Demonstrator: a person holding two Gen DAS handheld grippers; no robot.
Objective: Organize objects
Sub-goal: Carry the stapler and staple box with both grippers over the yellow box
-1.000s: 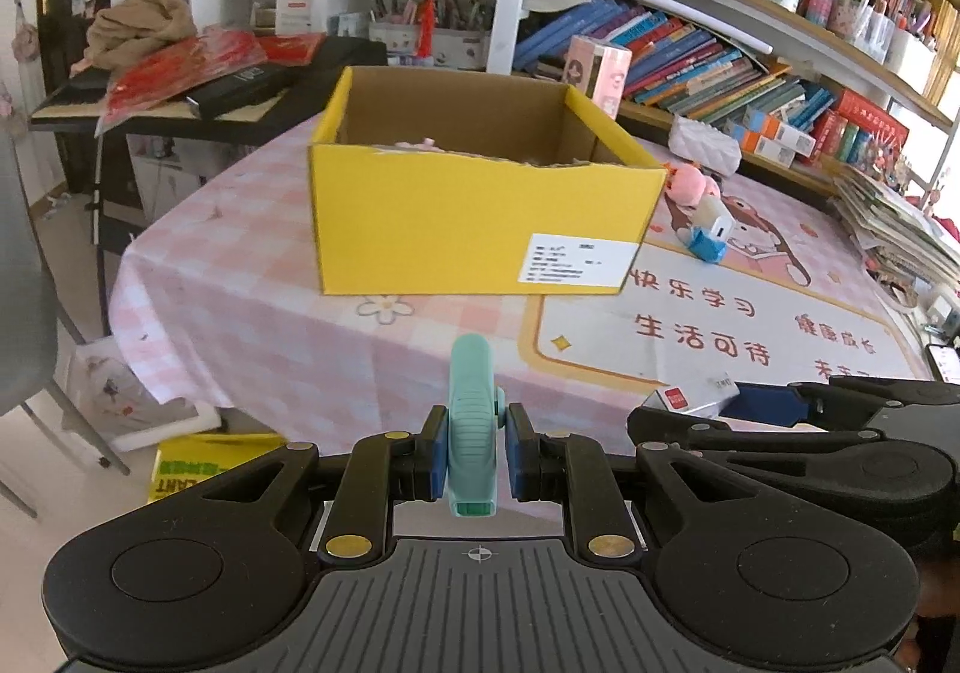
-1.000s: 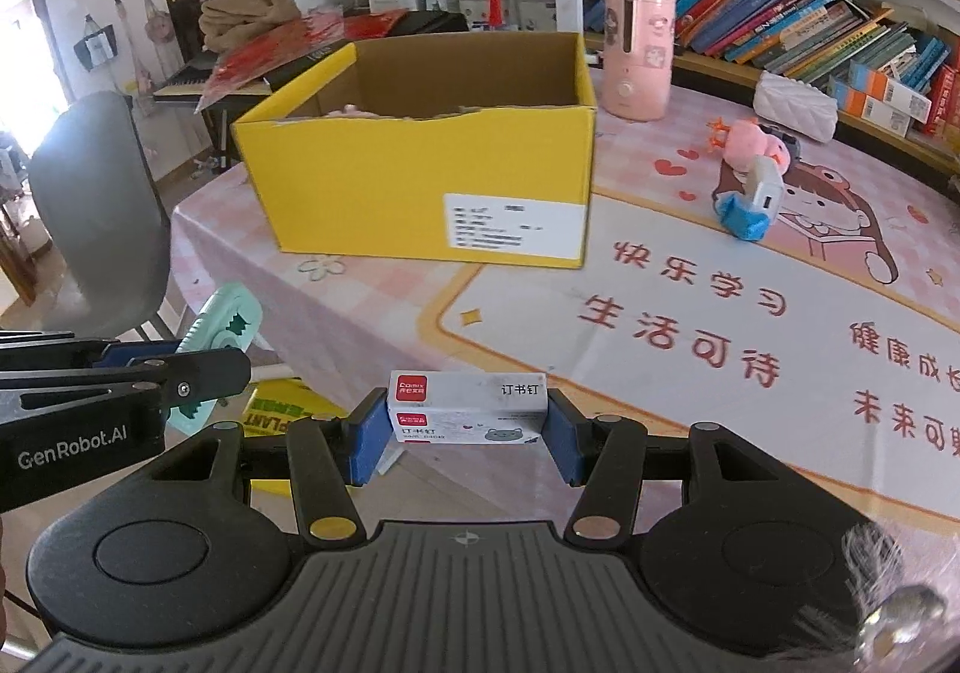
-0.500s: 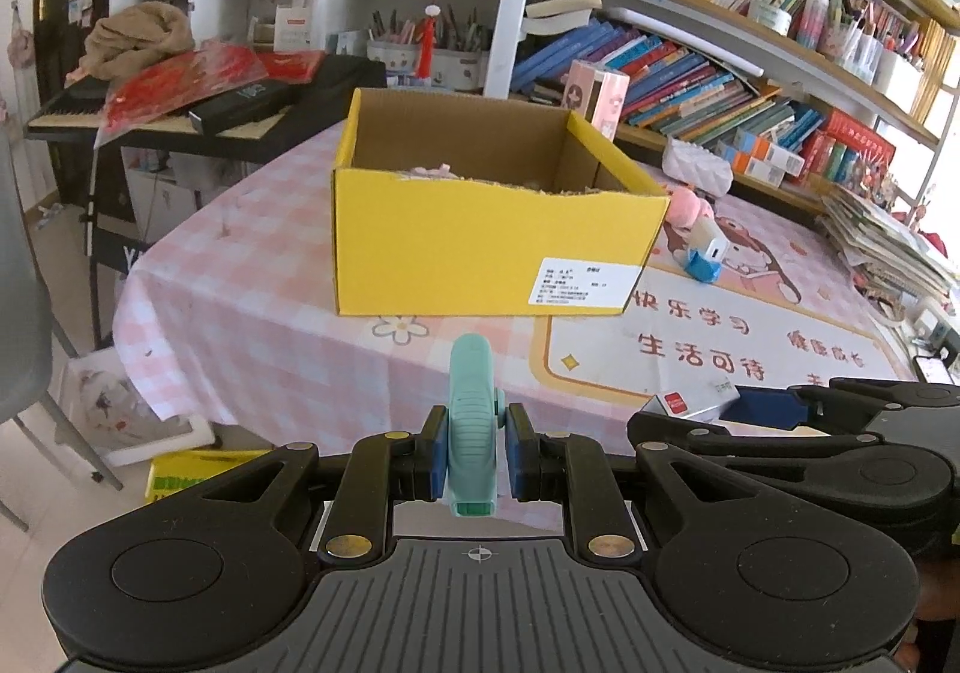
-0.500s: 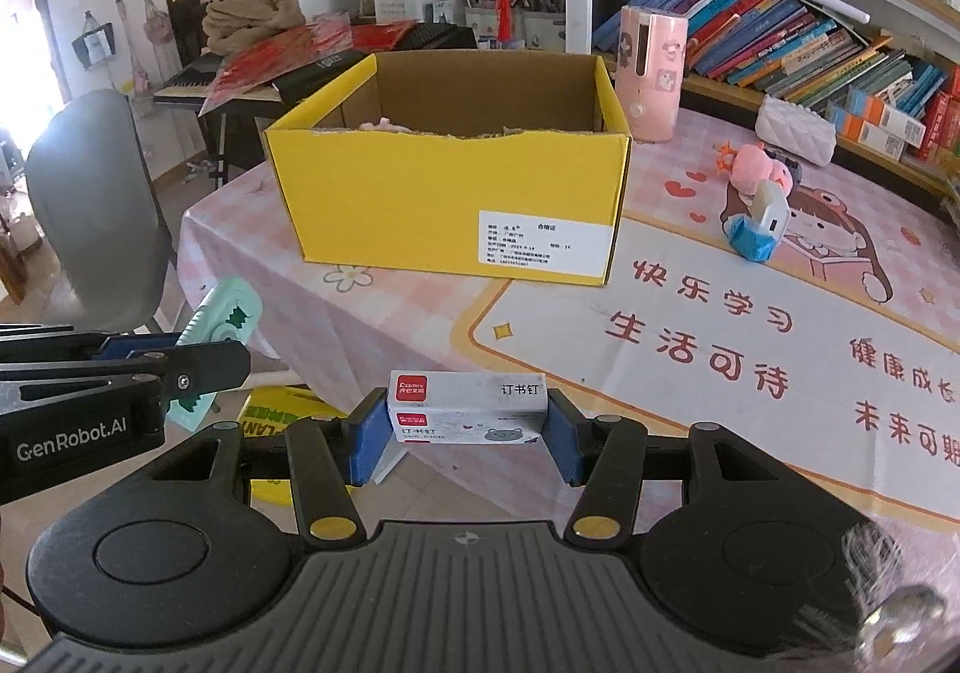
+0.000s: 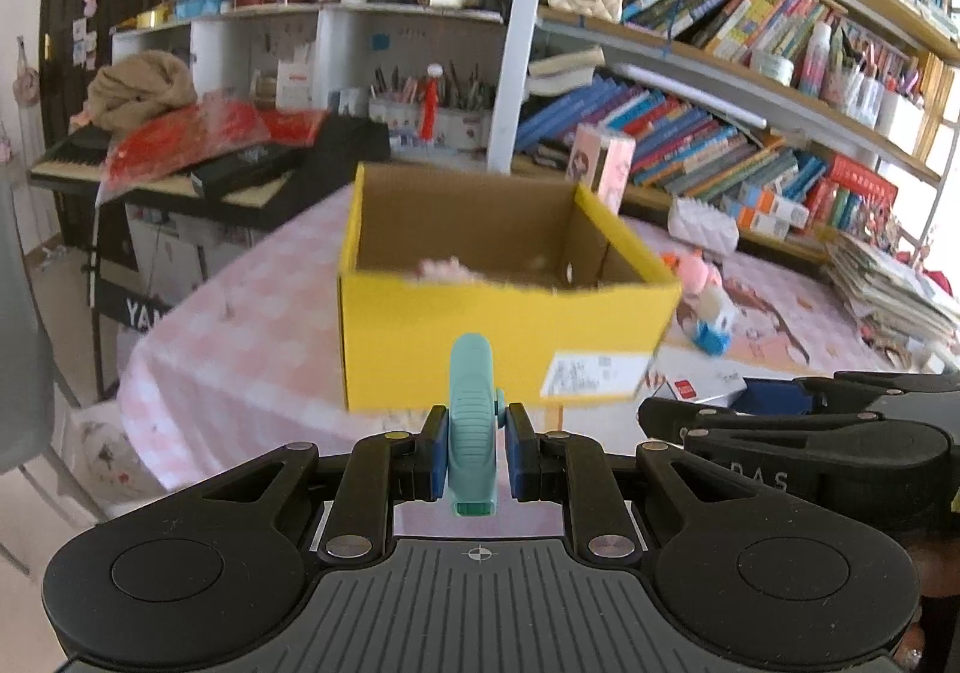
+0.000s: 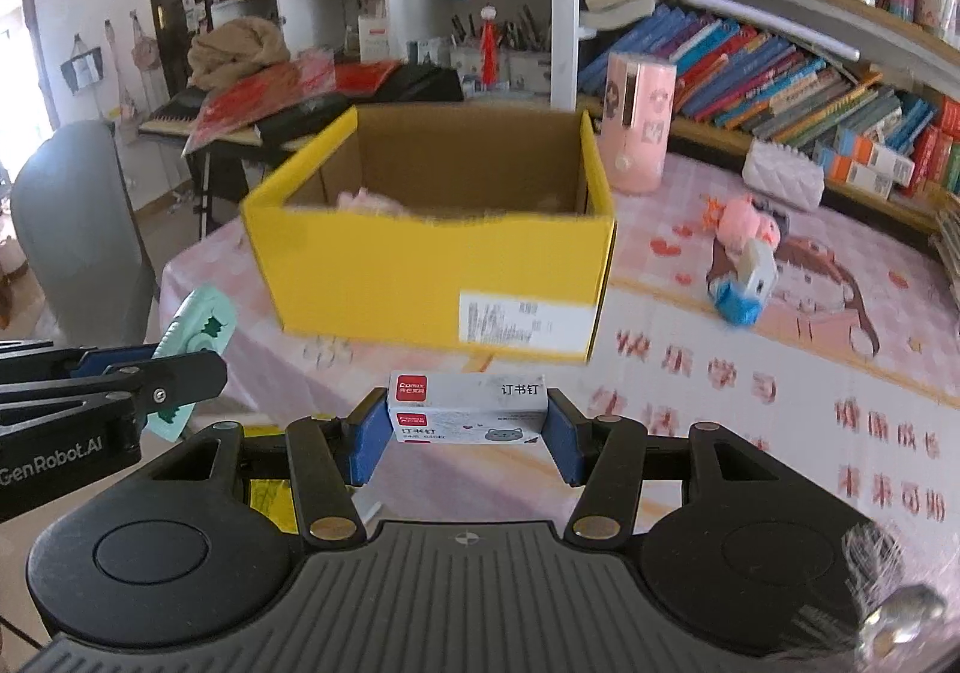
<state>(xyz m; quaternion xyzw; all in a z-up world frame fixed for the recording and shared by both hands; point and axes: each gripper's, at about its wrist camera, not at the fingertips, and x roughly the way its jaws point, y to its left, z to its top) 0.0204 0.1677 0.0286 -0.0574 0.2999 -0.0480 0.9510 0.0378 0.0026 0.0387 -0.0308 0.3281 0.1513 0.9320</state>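
Observation:
A yellow cardboard box (image 5: 504, 325) (image 6: 432, 277) stands open on the pink checked tablecloth ahead of both grippers; something pink lies inside it. My left gripper (image 5: 474, 454) is shut on a slim teal correction-tape dispenser (image 5: 473, 421), held on edge in the air short of the box. That dispenser (image 6: 198, 337) shows at the left of the right wrist view. My right gripper (image 6: 467, 436) is shut on a small white staple box (image 6: 467, 409) with a red logo, also in the air before the yellow box.
A pink pig toy (image 6: 747, 220) and a blue-white sharpener (image 6: 744, 286) lie on the printed mat (image 6: 780, 373) to the right. A pink cylinder (image 6: 636, 127) stands behind the box. Bookshelves (image 5: 720, 133) run along the back; a grey chair (image 6: 72, 229) stands left of the table.
Both grippers have risen and moved toward the yellow box, each keeping its object. The box's inside shows more from above now.

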